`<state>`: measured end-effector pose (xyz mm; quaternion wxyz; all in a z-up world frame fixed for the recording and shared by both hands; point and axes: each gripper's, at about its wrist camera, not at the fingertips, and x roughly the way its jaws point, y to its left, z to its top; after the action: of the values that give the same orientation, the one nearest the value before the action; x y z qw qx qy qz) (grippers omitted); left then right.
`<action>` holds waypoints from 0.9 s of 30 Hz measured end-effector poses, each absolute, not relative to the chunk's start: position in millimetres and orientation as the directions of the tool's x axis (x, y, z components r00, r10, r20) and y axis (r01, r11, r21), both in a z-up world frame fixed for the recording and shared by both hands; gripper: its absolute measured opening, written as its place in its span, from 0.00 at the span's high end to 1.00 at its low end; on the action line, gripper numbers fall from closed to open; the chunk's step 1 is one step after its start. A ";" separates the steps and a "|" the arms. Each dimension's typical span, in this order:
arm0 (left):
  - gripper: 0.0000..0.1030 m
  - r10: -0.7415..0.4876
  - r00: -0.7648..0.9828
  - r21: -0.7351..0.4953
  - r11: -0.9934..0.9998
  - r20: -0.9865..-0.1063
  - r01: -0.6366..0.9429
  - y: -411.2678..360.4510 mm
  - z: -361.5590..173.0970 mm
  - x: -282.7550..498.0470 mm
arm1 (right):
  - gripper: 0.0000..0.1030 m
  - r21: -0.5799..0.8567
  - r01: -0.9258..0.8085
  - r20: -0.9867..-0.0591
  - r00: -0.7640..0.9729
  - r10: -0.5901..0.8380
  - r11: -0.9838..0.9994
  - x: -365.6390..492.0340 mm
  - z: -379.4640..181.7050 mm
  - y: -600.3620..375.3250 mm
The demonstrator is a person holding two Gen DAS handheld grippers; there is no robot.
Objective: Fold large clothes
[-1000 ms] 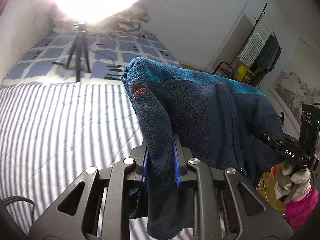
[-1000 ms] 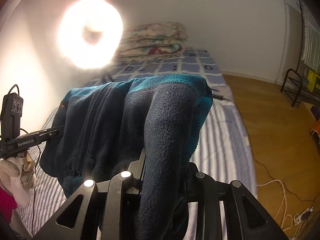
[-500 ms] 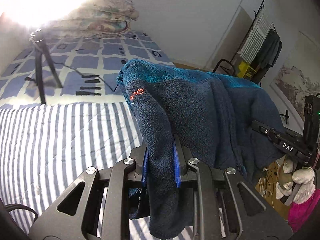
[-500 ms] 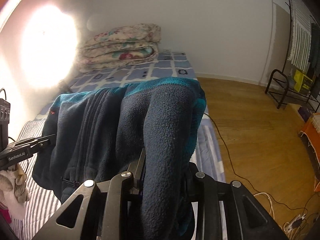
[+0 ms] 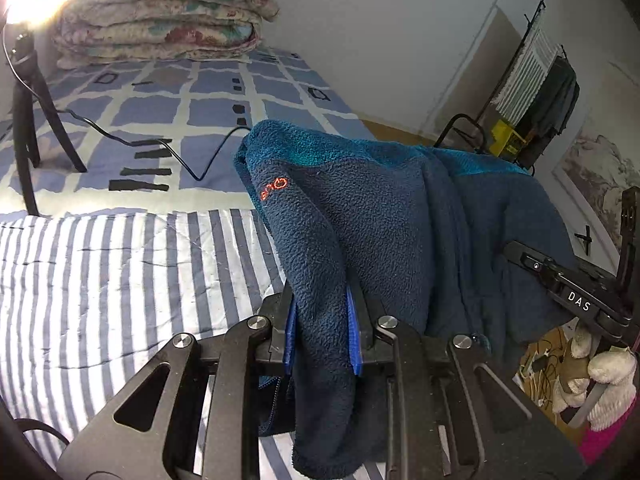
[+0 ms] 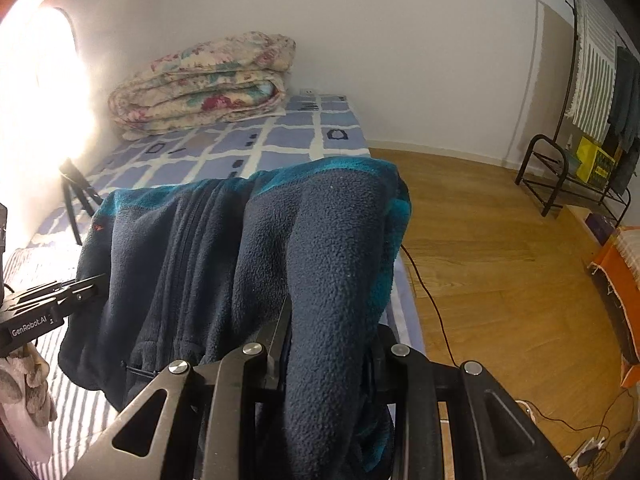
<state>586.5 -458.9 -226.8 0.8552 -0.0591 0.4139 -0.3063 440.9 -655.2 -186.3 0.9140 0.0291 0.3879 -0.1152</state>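
A dark navy fleece jacket point(image 5: 384, 220) with teal trim along its upper edge hangs stretched between two hand-held grippers above a bed. The left hand-held gripper point(image 5: 322, 328) is clamped on a thick fold of the fleece, its blue-padded jaws pressing the cloth from both sides, with a loose end of the fabric drooping below them. A small orange logo point(image 5: 274, 189) shows on the jacket near this grip. The right hand-held gripper point(image 6: 328, 344) is likewise clamped on a bunched roll of the same jacket, which bulges up over its jaws. In the left wrist view, the right gripper's black body appears at the right edge, held by a hand in a pale knitted glove point(image 5: 600, 376). Beneath the jacket lies the bed, covered near the camera by a blue-and-white striped sheet point(image 5: 100, 280) and farther off by a blue checked cover point(image 5: 192, 112). A folded floral quilt point(image 6: 204, 84) sits at the far end of the bed against the wall. A black tripod point(image 5: 28, 120) stands on the bed at the left under a glaring light, with a black cable point(image 5: 160, 144) trailing across the cover. To the right are a wooden floor point(image 6: 500, 260) and a clothes rack point(image 6: 592, 120).
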 end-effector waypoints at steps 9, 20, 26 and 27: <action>0.79 -0.444 0.477 -0.237 0.870 -0.758 0.433 -472.4 -268.2 604.2 | 0.56 -0.142 0.328 -0.775 0.550 -0.311 0.934 460.6 -243.7 -691.1; 0.76 -0.372 0.543 -0.128 0.892 -0.753 0.434 -471.9 -239.6 579.3 | 0.48 -0.184 0.370 -0.747 0.550 -0.374 0.911 449.3 -224.1 -685.1; 0.75 -0.385 0.556 -0.149 0.894 -0.737 0.423 -452.3 -206.9 561.1 | 0.45 -0.151 0.379 -0.712 0.598 -0.366 0.913 426.5 -181.4 -674.0; 0.75 -0.389 0.566 -0.148 0.893 -0.727 0.425 -448.5 -197.5 554.2 | 0.45 -0.149 0.375 -0.706 0.607 -0.364 0.915 422.3 -174.5 -670.4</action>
<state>554.2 -448.5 -197.5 0.8846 0.0220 0.4050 -0.2302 422.3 -670.4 -174.5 0.8965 0.0072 0.3921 -0.2062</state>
